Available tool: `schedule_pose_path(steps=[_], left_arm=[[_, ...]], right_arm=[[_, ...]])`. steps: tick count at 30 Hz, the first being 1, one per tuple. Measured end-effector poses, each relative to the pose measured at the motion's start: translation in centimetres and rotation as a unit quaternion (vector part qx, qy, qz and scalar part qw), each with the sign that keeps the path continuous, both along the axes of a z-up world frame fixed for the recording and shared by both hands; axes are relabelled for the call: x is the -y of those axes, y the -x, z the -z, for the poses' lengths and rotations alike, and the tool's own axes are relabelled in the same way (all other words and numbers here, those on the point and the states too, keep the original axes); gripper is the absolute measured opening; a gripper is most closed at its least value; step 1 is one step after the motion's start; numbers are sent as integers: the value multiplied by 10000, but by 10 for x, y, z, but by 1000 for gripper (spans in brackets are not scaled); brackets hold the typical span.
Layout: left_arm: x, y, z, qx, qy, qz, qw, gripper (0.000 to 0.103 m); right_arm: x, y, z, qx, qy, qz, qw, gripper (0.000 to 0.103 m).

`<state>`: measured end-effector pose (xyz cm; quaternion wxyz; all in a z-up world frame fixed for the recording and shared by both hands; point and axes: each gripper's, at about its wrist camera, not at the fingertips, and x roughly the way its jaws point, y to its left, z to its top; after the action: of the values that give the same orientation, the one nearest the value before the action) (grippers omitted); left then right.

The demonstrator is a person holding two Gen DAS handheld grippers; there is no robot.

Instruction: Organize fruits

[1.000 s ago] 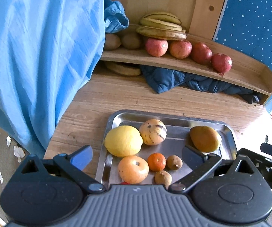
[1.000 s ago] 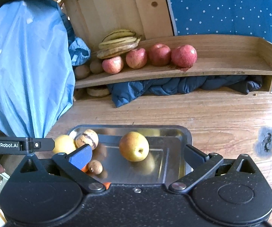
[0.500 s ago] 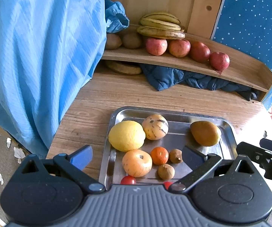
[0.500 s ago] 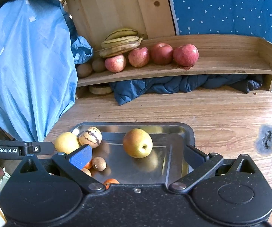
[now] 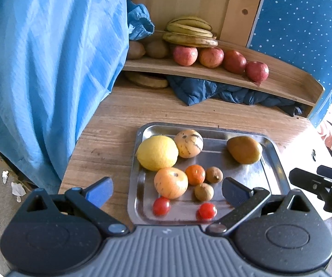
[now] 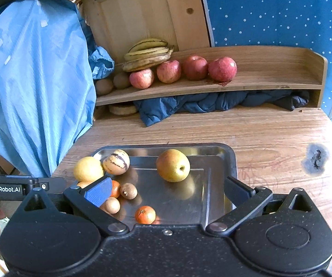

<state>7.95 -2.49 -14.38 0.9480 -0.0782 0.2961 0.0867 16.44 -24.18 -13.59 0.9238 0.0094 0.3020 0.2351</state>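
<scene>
Both grippers, left (image 5: 167, 190) and right (image 6: 167, 188), gape empty over the tray (image 5: 274, 159). Apples (image 6: 182, 70) line the shelf (image 6: 269, 80) at upper centre.

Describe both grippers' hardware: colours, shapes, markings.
Left gripper: ribbed grey body, two black round housings, black linkage arms, blue left pad, dark right pad. Right gripper: same layout, speckled black body. White "GenRobot.AI" lettering marks the left unit's side bar in the right wrist view. No cables visible.
</scene>
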Motion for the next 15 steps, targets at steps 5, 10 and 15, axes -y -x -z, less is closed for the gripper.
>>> schedule_pose_path(steps=[5,10,15], left_arm=[[-8,26,3,25,45,29,10000,102],[-15,46,0,123,18,62,9999,102],[-19,61,-1,228,9,135,9996,102]], right_arm=[[-7,26,0,52,14,93,9999,102],[-13,52,-2,130,0,111,9999,102],[-18,72,-8,304,-20,183,9994,102]])
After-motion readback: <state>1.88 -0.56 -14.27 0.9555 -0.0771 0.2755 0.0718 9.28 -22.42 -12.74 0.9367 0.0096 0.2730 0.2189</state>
